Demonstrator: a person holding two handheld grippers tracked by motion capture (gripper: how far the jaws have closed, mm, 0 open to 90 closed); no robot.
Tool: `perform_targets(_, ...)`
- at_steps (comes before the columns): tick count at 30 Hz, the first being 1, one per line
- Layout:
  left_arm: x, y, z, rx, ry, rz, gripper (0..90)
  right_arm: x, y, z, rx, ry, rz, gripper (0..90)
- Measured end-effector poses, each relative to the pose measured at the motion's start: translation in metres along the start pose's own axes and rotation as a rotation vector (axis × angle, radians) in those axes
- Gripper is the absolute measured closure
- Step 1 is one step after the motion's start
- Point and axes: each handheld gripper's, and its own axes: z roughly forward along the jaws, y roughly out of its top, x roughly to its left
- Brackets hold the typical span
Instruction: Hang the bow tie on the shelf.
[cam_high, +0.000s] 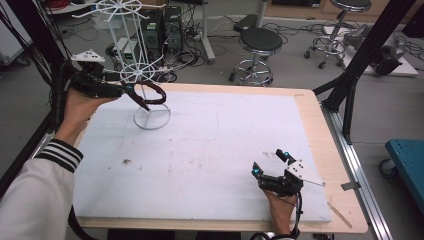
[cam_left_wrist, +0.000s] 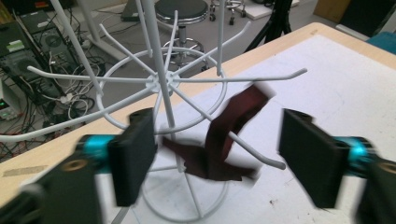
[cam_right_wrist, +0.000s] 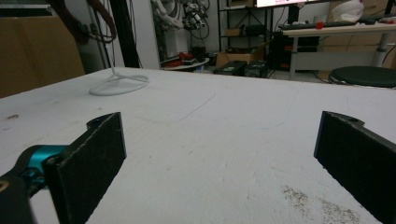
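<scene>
1 high overview, 2 close gripper views, white rack (cam_high: 145, 75) shared.

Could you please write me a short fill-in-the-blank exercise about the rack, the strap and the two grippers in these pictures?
1. The dark red strap hangs on a prong of the white wire ____.
2. The jaws of the left gripper stand ____, with the strap between them but not pressed.
3. The right gripper rests low over the white ____ with nothing between its jaws.
4. The rack stands near the table's far ____ corner in the high view.

Missing words: rack; open; table; left
</scene>
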Motion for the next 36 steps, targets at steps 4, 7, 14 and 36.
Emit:
perform_targets(4,-0.001,0.0,0.0,0.002,0.008,0.003,6.6,0.0,0.0,0.0,0.002,0.001,0.002,1.5)
perform_targets(7,0.0,0.001,-0.003,-0.025,0.007,0.003,1.7,0.0,0.0,0.0,0.003,-0.002,0.005,1.5)
perform_targets(14,0.002,0.0,-0.011,-0.05,0.013,0.008,1.7,0.0,0.0,0.0,0.002,-0.003,0.008,1.5)
perform_targets(36,-0.034,-0.087,-0.063,-0.333,-0.138,0.115,1.7,0.001,0.0,0.0,0.006,-0.01,0.001,1.5)
